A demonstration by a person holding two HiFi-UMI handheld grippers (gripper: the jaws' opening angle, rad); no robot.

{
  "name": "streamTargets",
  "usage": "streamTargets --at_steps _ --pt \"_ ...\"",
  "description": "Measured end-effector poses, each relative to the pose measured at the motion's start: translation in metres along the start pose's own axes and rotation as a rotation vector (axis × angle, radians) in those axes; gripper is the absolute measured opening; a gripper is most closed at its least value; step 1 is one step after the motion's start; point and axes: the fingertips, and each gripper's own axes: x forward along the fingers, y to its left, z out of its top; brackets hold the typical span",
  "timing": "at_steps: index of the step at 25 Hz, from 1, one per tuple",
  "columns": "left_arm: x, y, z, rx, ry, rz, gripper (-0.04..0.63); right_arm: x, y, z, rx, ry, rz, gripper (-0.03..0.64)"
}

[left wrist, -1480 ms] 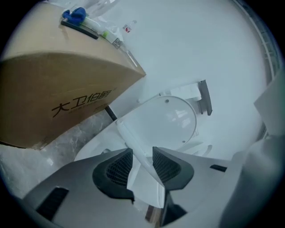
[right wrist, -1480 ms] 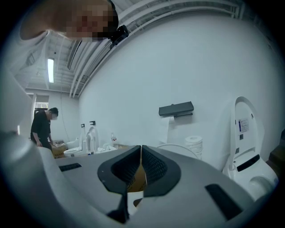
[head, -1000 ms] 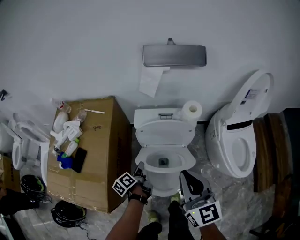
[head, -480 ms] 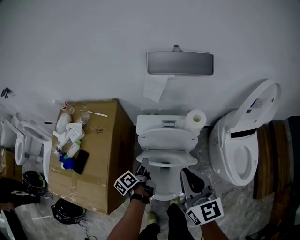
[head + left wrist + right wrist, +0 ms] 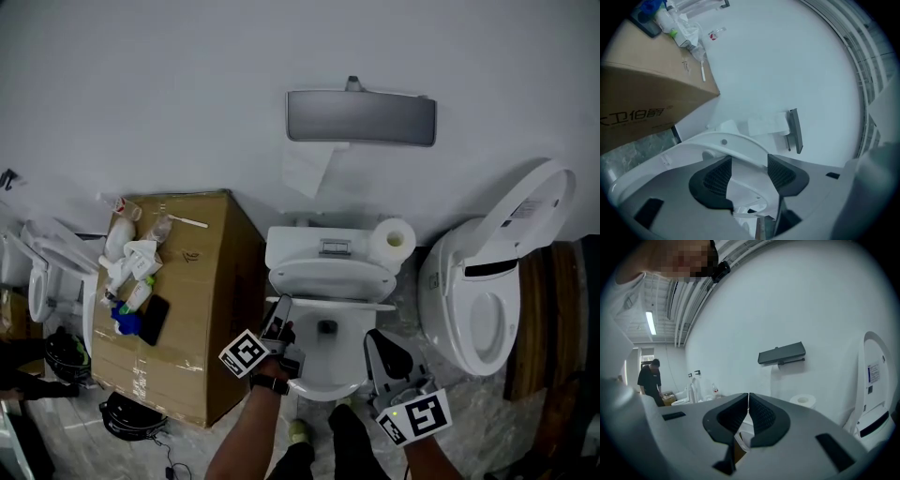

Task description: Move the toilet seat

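A white toilet stands in the middle of the head view. Its lid (image 5: 328, 279) leans back against the tank, and the seat (image 5: 330, 303) is tilted up off the bowl (image 5: 328, 364), showing almost edge-on. My left gripper (image 5: 281, 314) is at the seat's left front edge. In the left gripper view the white seat rim (image 5: 717, 140) runs between the jaws of the left gripper (image 5: 749, 171), which are opening and stand wide apart. My right gripper (image 5: 377, 342) hovers right of the bowl, shut with nothing in it (image 5: 748, 401).
A cardboard box (image 5: 202, 309) with bottles and a dark phone stands left of the toilet. A toilet roll (image 5: 394, 241) sits on the tank under a grey paper dispenser (image 5: 361, 117). Another toilet (image 5: 487, 281) with its lid raised is at the right. A person (image 5: 650, 378) stands far off.
The seat has risen from flat on the bowl to a tilted, half-raised position. My left gripper went up with it along the left edge. The right gripper stayed about where it was.
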Motion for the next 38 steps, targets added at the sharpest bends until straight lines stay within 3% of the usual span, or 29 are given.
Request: streamTargets --at_steps 3,6,10,13,18,31,34,38 --pt "0.008 -0.008 0.001 -0.015 -0.015 -0.054 0.242 0.004 -0.005 -0.004 0.009 0.007 0.017 0.014" --pt "0.012 0.000 0.006 0.169 0.020 -0.012 0.252 0.010 -0.009 -0.007 0.010 0.011 0.031 0.014" --pt "0.029 -0.012 0.001 0.317 0.062 -0.081 0.250 0.016 -0.013 -0.012 0.012 0.016 0.042 0.014" --pt "0.034 -0.008 0.003 0.354 0.064 -0.053 0.201 0.016 -0.013 -0.016 0.013 0.020 0.049 0.014" --pt "0.042 0.001 0.008 0.420 0.058 0.027 0.039 0.016 -0.017 -0.020 0.012 0.028 0.051 0.014" --pt "0.064 0.001 0.016 0.545 0.063 0.112 0.035 0.017 -0.023 -0.021 0.020 0.029 0.030 0.014" --pt "0.061 -0.013 0.012 0.547 0.090 0.074 0.029 0.019 -0.023 -0.016 0.023 0.022 0.018 0.014" --pt "0.037 -0.058 -0.002 0.607 0.132 0.000 0.018 0.019 -0.010 -0.004 0.015 0.018 0.016 0.014"
